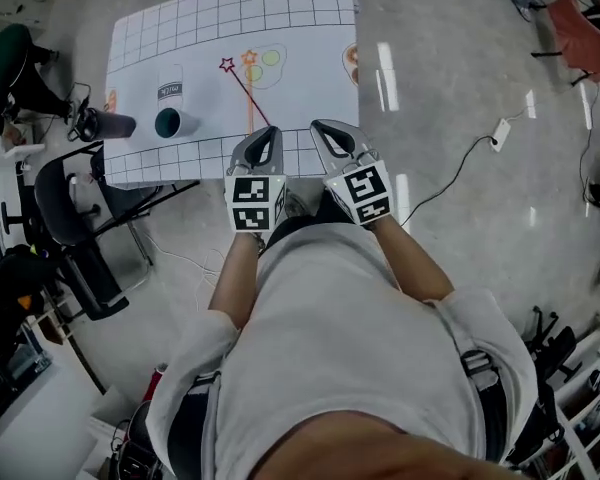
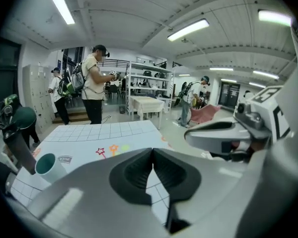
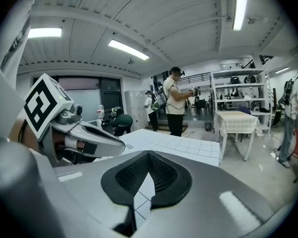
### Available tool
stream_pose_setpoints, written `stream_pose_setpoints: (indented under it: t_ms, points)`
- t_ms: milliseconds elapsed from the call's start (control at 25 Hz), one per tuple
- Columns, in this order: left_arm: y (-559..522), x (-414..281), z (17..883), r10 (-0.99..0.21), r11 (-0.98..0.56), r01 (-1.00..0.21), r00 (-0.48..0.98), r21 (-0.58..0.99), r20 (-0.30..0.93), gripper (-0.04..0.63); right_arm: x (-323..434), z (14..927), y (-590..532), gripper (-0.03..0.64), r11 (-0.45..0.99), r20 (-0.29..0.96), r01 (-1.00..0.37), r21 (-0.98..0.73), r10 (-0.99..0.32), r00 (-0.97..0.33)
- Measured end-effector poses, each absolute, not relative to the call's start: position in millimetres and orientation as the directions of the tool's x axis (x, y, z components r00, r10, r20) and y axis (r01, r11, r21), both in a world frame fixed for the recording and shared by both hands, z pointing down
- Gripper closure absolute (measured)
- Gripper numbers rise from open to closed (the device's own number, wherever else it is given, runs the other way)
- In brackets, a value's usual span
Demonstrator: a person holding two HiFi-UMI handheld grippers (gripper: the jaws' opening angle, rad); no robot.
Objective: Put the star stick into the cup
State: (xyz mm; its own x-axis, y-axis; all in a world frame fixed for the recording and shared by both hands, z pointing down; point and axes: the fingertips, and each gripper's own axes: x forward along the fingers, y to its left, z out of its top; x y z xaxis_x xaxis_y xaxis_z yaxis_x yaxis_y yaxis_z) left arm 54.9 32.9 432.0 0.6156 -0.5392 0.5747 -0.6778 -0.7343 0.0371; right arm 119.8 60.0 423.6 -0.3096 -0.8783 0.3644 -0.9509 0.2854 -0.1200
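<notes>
Head view has our left gripper (image 1: 264, 136) and right gripper (image 1: 330, 130) closed and empty, side by side at the near edge of the mat (image 1: 310, 28). Just beyond lies the red star stick (image 1: 246, 93), flat, star end away, with the cup (image 1: 170, 103) on its side to its left. We judge the stick light, thin and stiff; a pinch mid-shaft should lift it.

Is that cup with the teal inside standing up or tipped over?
Tipped over: the cup lies on its side on the gridded mat, its teal mouth pointing sideways, not up.
</notes>
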Motion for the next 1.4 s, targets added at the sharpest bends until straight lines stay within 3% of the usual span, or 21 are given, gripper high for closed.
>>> stream_pose_setpoints:
  t_ms: [200, 560, 880, 1360, 1400]
  points:
    - [1, 61, 444, -0.610, -0.649, -0.760, 0.501, -0.025, 0.614, 0.592, 134, 437, 26, 0.618, 0.445, 0.350, -0.888, -0.116, -0.819, -0.455]
    - [-33, 53, 485, -0.572, -0.583, -0.811, 0.365, -0.050, 0.735, 0.592, 152, 477, 1, 0.617, 0.479, 0.399, -0.860, -0.173, -0.765, -0.506]
    - [-92, 44, 528, -0.524, -0.631, -0.759, 0.265, -0.160, 0.810, 0.592, 182, 489, -9, 0.617, 0.385, 0.434, -0.913, -0.137, -0.805, -0.404]
    - [-135, 43, 596, -0.312, -0.703, -0.709, 0.240, -0.053, 0.919, 0.590, 199, 501, -33, 0.617, 0.173, 0.481, -0.969, -0.174, -0.844, -0.237]
    - [-136, 44, 602, -0.286, -0.714, -0.699, 0.238, -0.040, 0.928, 0.544, 199, 503, -33, 0.617, 0.155, 0.490, -0.972, -0.179, -0.842, -0.225]
